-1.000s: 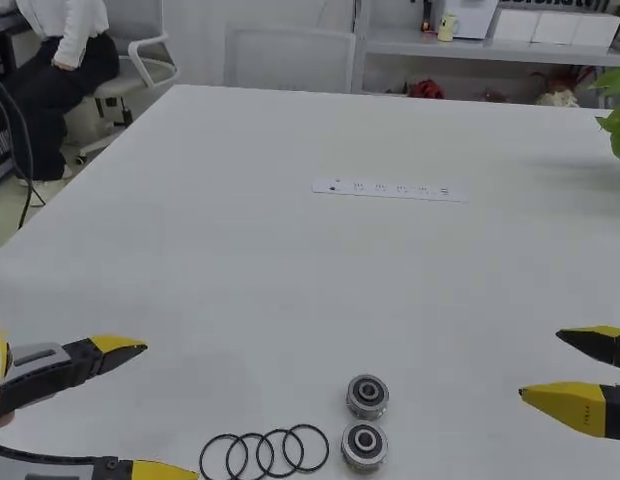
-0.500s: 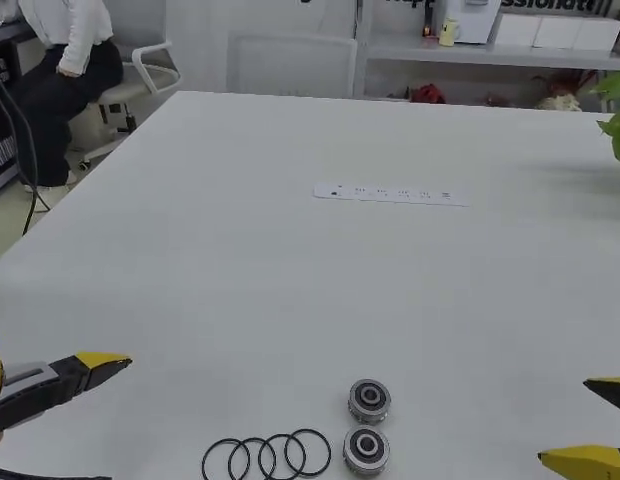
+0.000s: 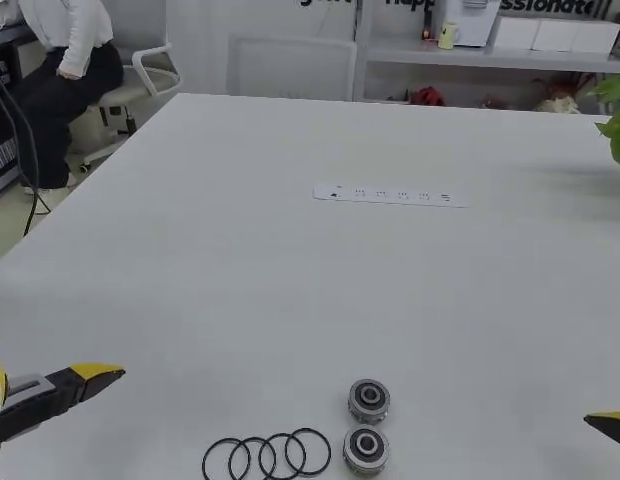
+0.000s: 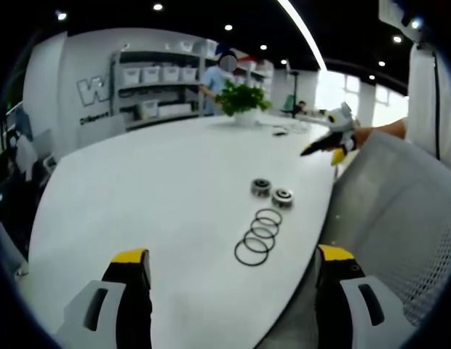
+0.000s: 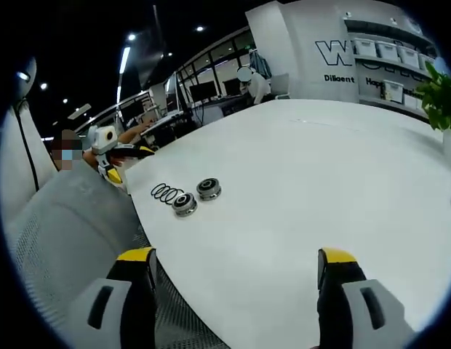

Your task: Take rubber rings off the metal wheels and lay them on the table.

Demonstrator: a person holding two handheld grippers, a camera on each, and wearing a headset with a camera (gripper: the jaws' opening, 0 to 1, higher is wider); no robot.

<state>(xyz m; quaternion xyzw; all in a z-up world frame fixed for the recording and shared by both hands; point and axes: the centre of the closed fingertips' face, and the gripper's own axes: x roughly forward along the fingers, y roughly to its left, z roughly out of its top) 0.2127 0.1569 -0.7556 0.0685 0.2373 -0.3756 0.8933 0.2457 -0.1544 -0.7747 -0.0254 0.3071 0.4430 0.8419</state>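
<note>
Two metal wheels [image 3: 369,398] [image 3: 366,448] lie flat side by side near the table's front edge. Left of them, several black rubber rings [image 3: 267,455] lie in an overlapping row on the table. My left gripper [image 4: 232,254] is open and empty, held back from the rings [image 4: 258,236] and wheels [image 4: 271,191]; one of its yellow tips [image 3: 95,374] shows at the lower left. My right gripper [image 5: 236,255] is also open and empty, well off to the right of the wheels [image 5: 197,196] and rings [image 5: 166,193]; its tip [image 3: 610,422] shows at the lower right corner.
A white power strip [image 3: 390,194] lies mid-table. A potted plant [image 3: 616,120] stands at the right edge. A seated person [image 3: 65,60] on an office chair is at the far left. Shelves [image 3: 490,50] run behind the table. A mesh chair back [image 4: 393,218] sits close to the table edge.
Both grippers have drawn back and outward toward the bottom corners; only one tip of each remains in the head view. Wheels and rings have not moved.
</note>
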